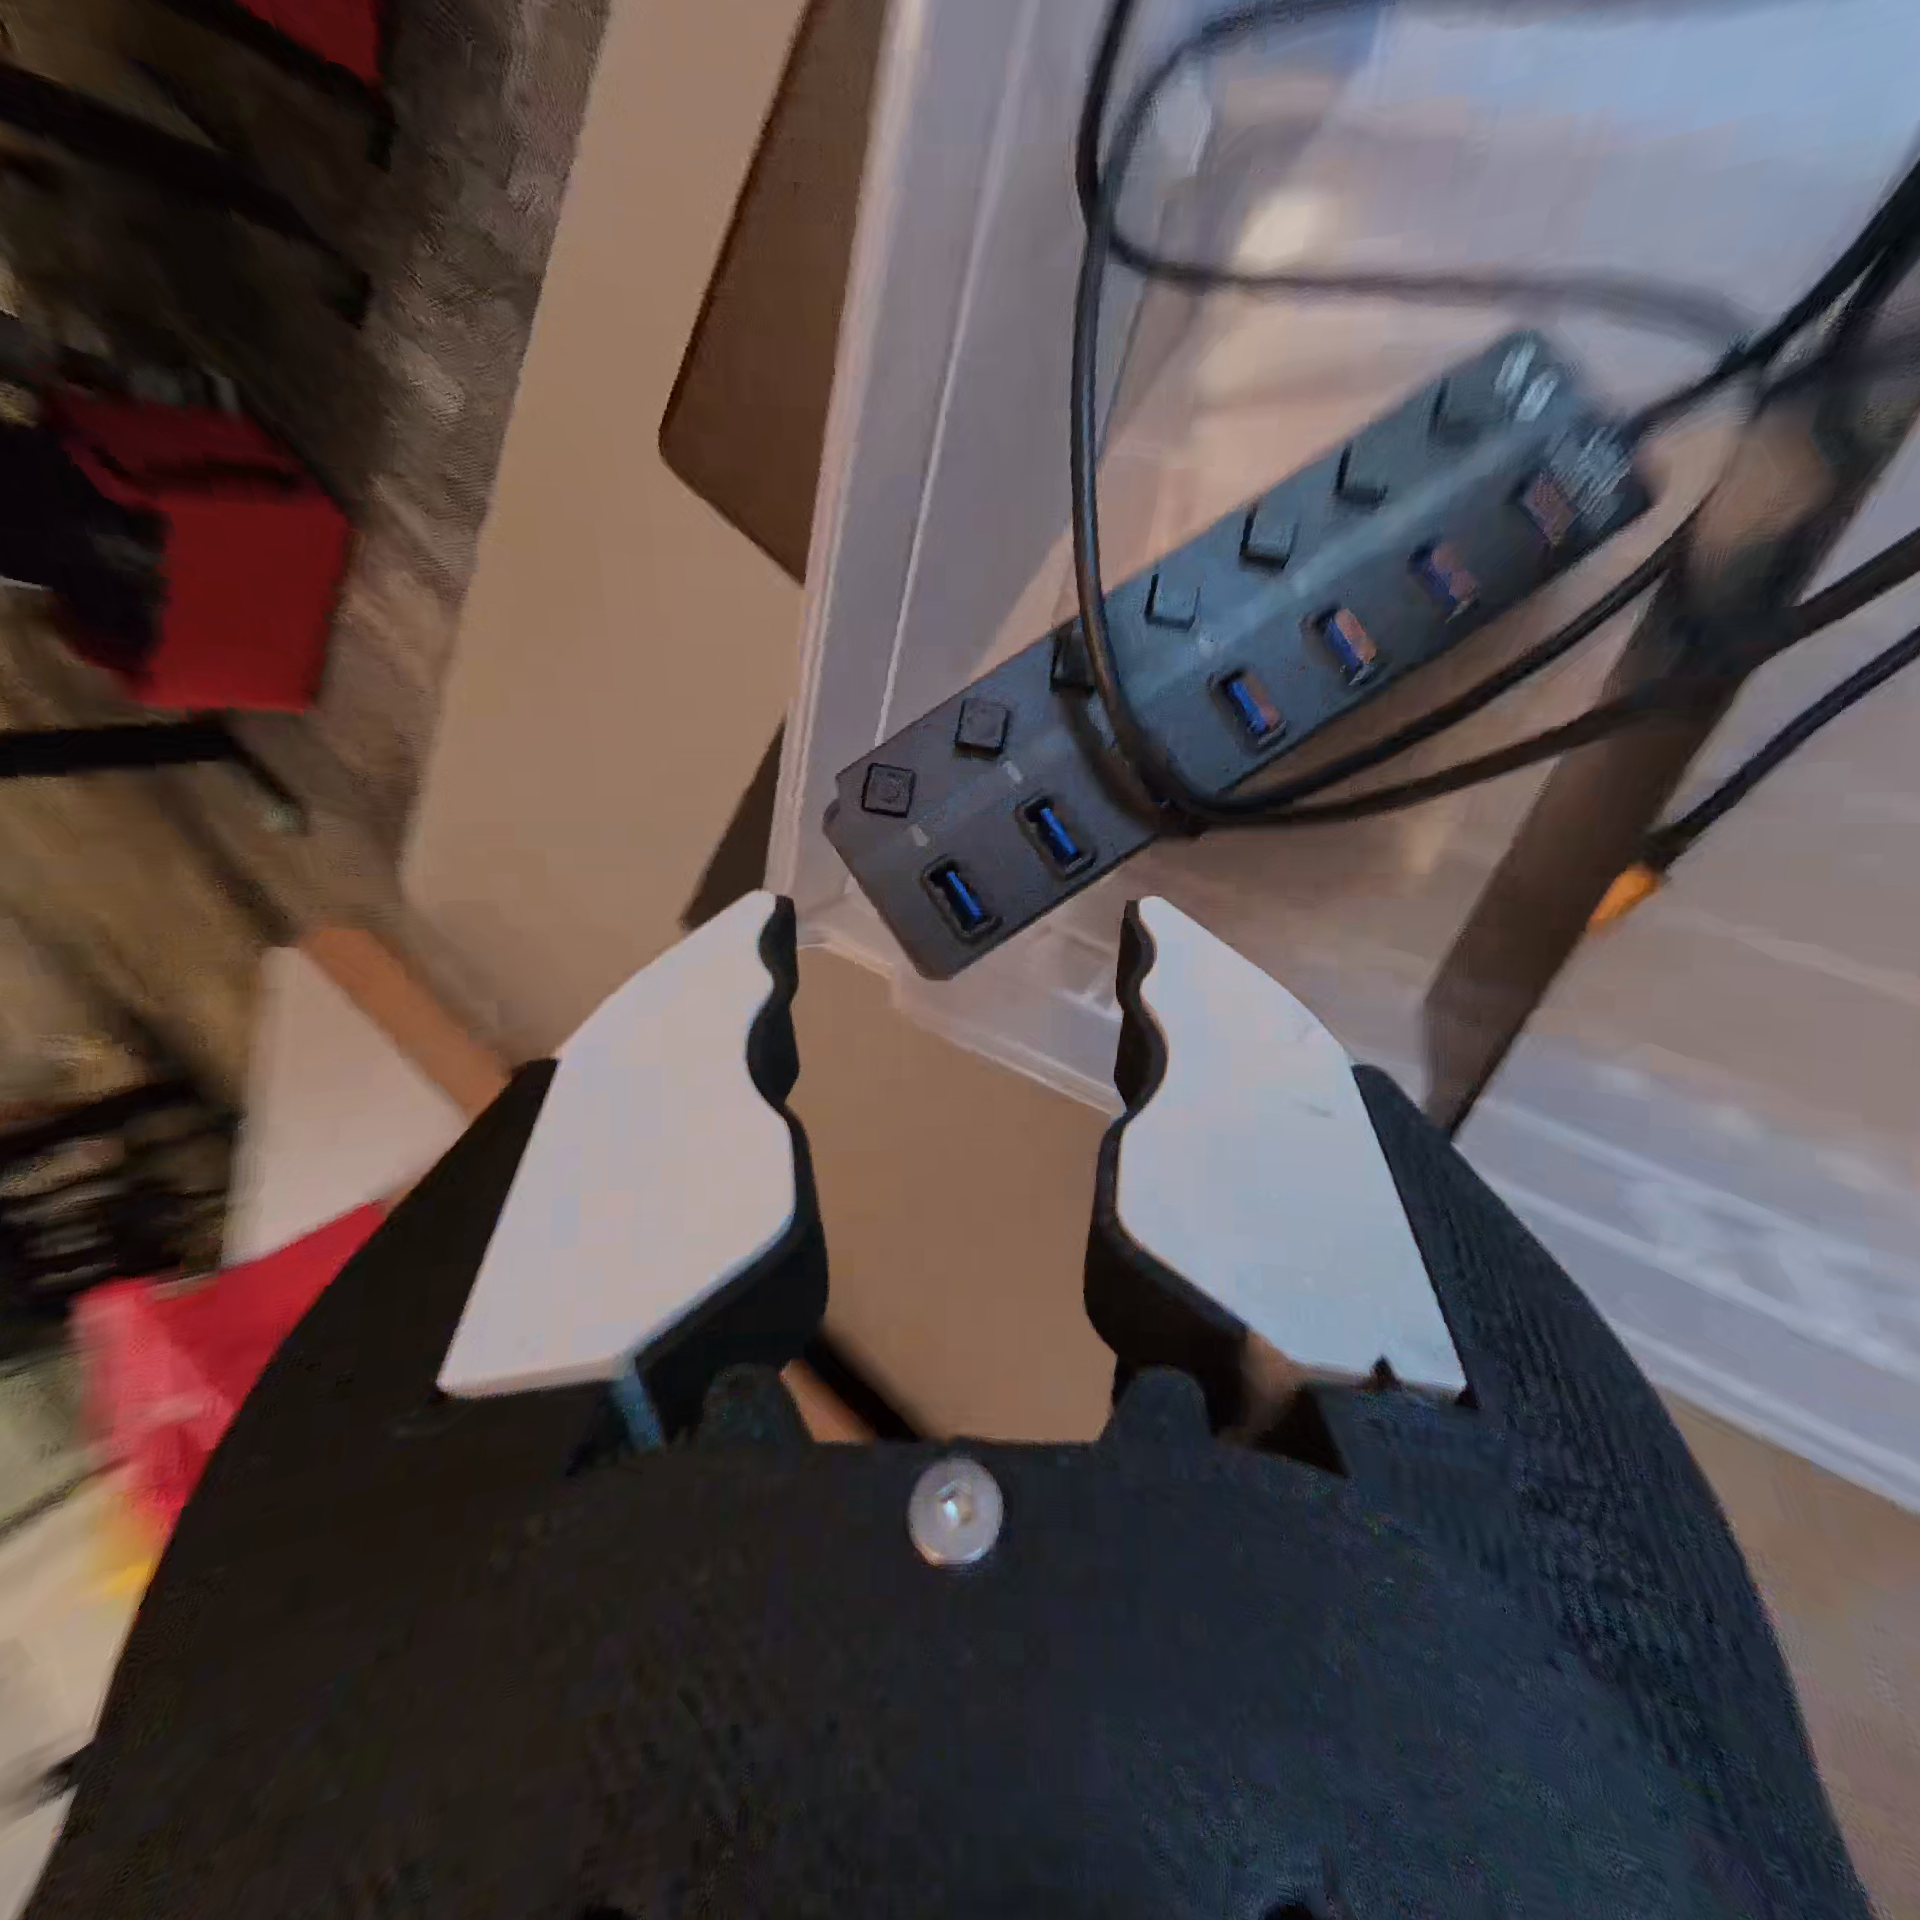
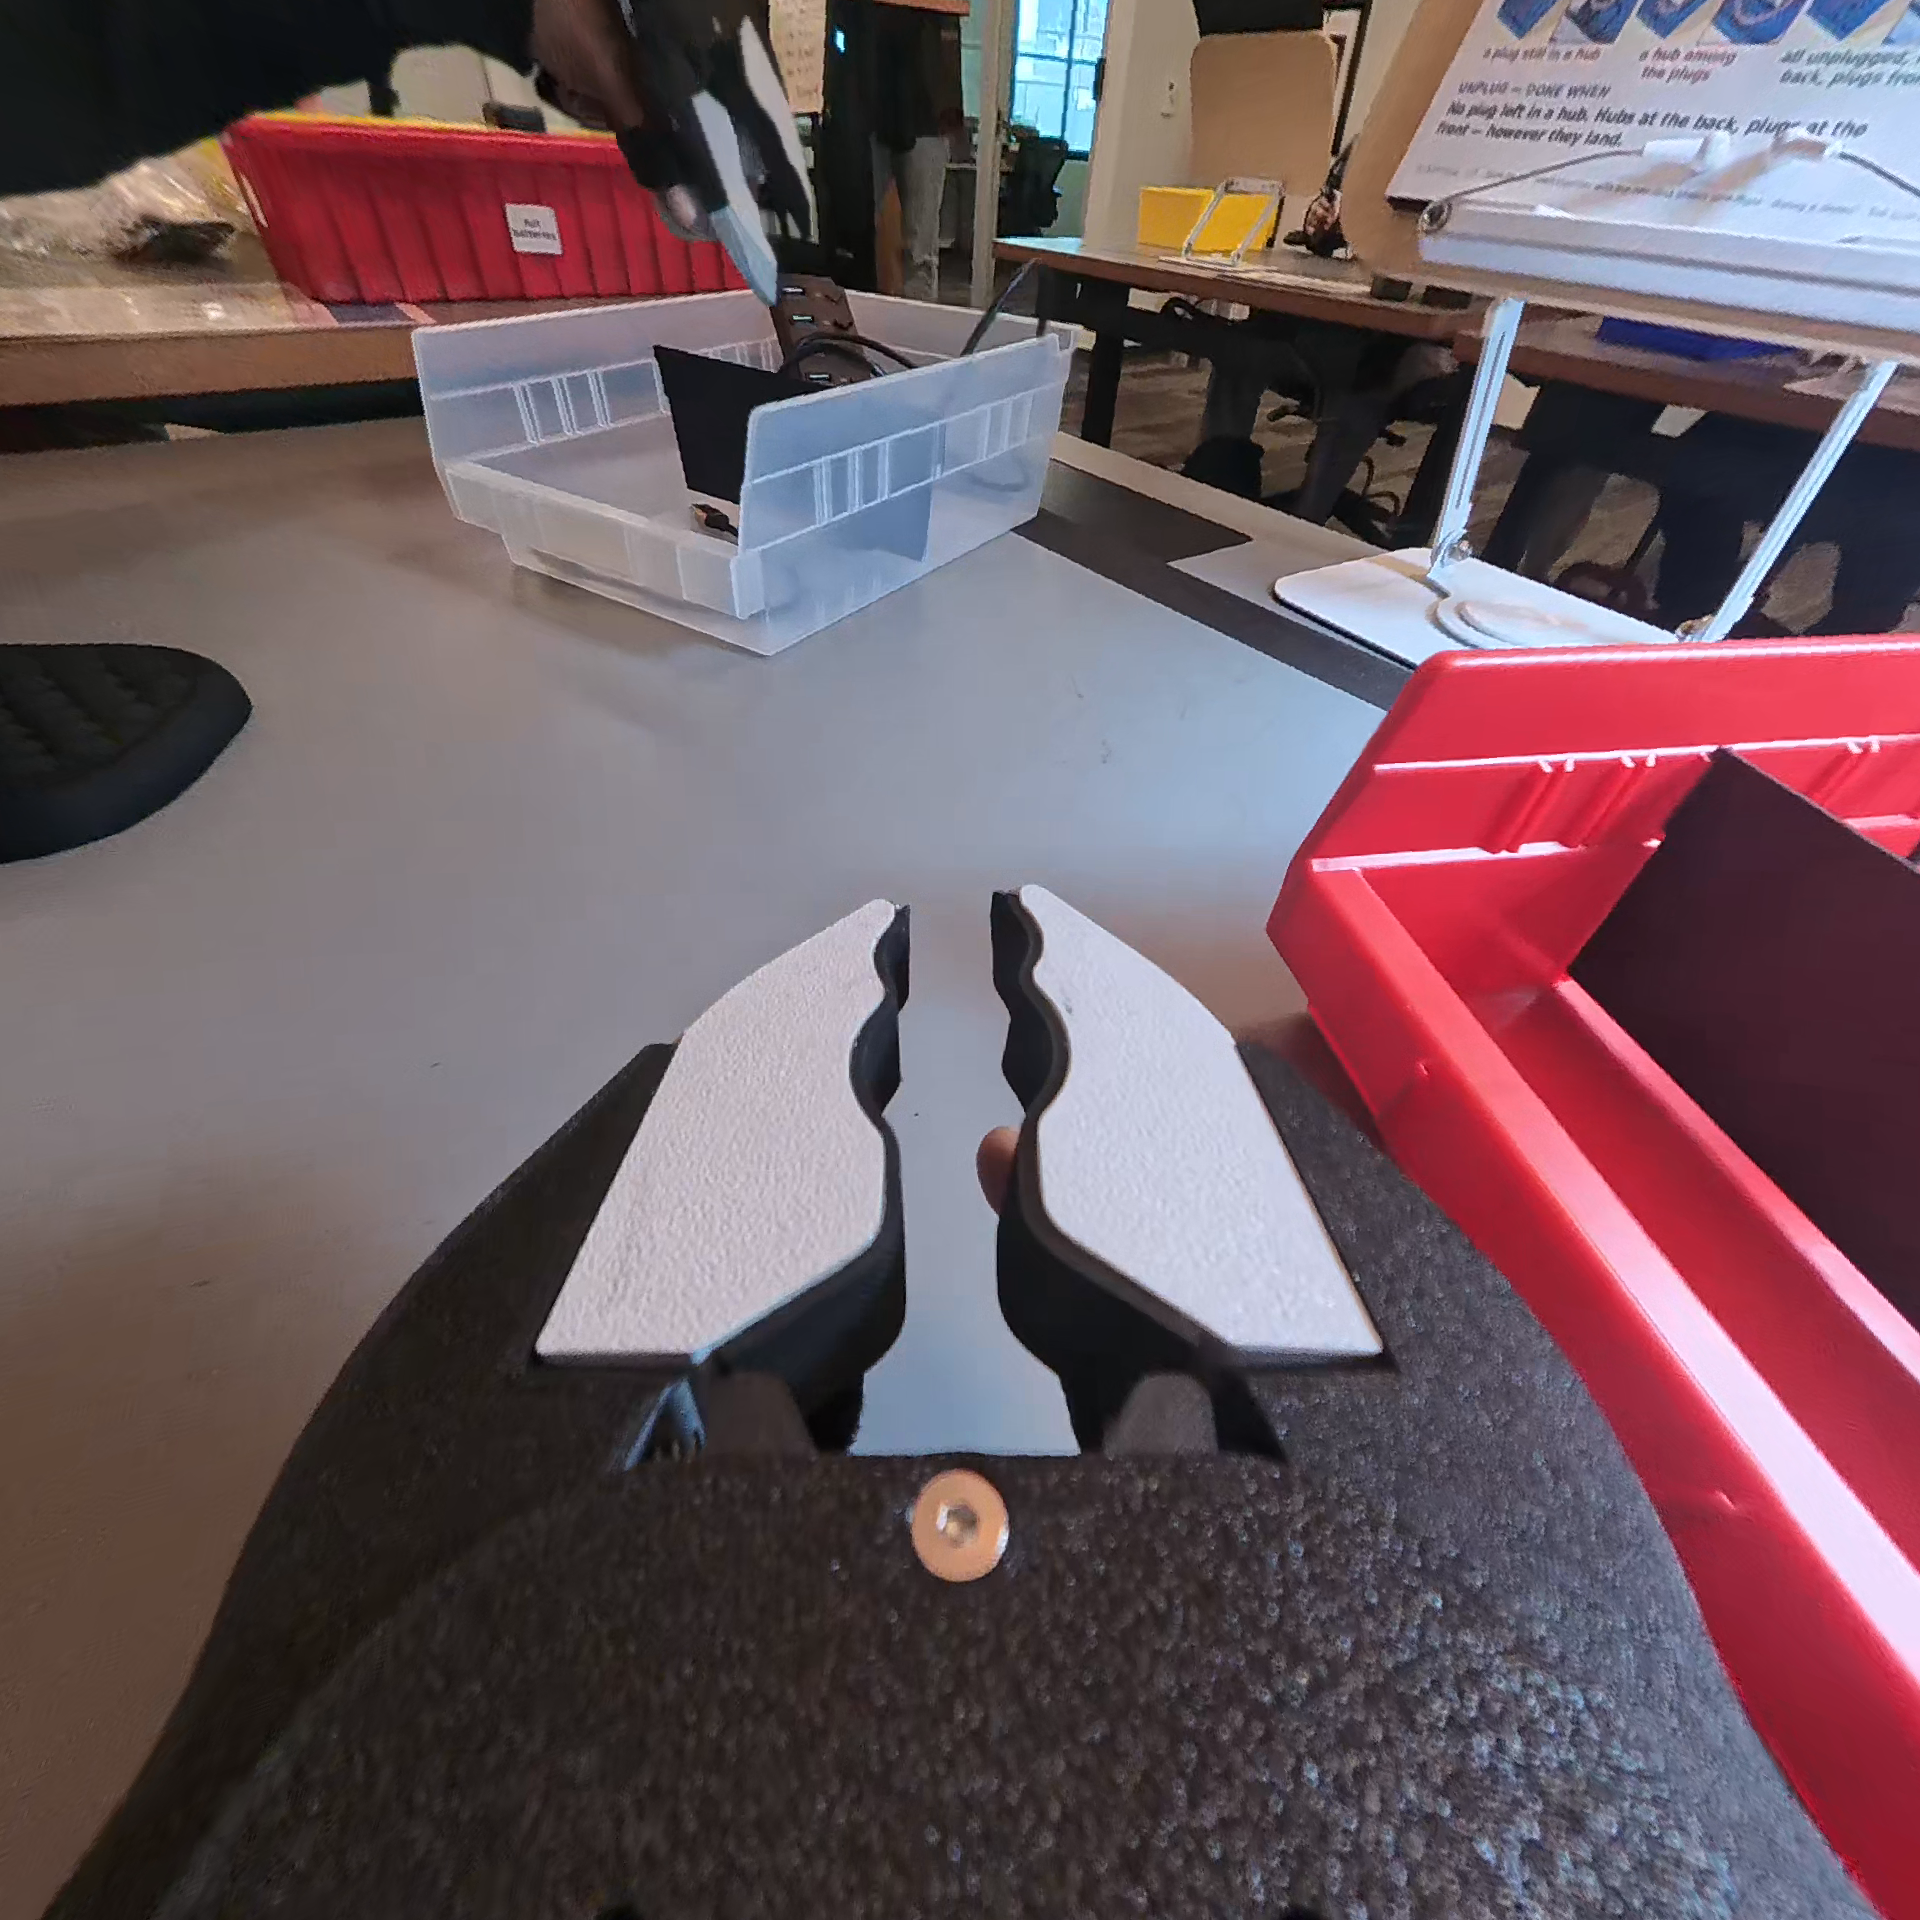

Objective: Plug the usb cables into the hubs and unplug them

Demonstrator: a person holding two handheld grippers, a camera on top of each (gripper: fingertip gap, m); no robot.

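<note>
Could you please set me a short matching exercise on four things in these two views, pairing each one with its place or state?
Things:
1. USB hub
2. left gripper
3. right gripper
4. red bin

Places or states:
A. jaws nearly together, holding nothing, low over the grey table
B. on the table to the right gripper's right
C. jaws wide open, just short of the hub's end
D. inside the clear bin, black cables looped over it

Pairs: 1-D, 2-C, 3-A, 4-B
</note>
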